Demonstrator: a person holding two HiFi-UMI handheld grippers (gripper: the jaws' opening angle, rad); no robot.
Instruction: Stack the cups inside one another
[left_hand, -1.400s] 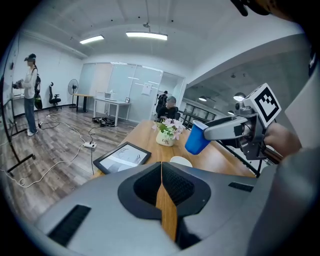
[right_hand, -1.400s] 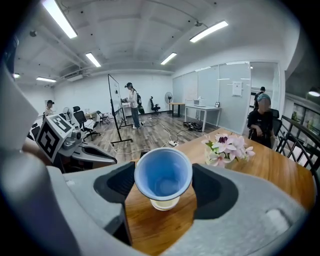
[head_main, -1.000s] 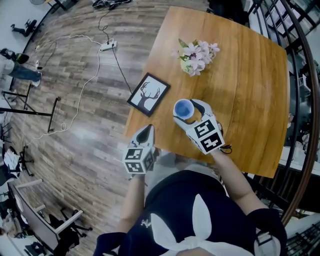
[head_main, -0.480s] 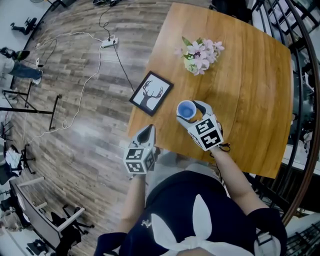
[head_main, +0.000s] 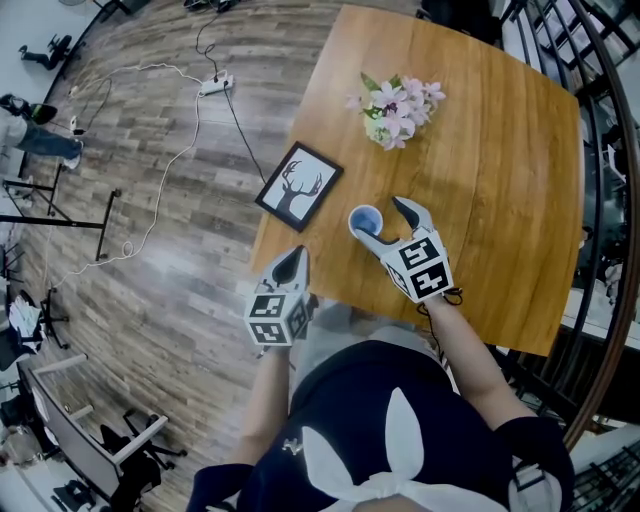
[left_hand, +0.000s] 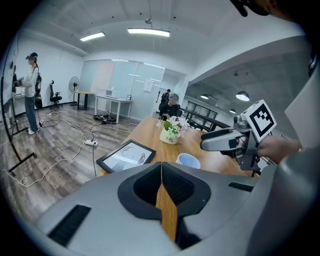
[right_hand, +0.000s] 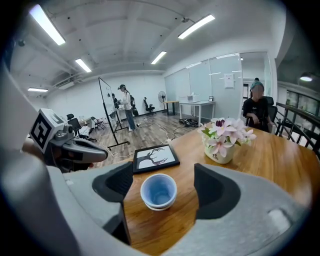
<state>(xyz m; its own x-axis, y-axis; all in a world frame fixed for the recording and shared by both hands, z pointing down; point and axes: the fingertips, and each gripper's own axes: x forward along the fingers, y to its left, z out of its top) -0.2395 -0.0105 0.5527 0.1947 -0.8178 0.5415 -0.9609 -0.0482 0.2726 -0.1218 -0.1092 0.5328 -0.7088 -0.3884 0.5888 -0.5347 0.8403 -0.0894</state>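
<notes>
Beyond the cups (left_hand: 188, 161), pot (left_hand: 169, 138) reads "Life".

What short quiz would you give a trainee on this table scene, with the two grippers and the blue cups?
1. Multiple choice: what lies on the table near the nested blue cups? A, a framed deer picture; B, a laptop; C, a plate.
2. True or false: the left gripper holds a cup.
3. Fill in: the right gripper has its jaws ___.

Key
1. A.
2. False: its jaws are shut on nothing.
3. Open: they have just been opening, and the cups stand between them untouched.
</notes>
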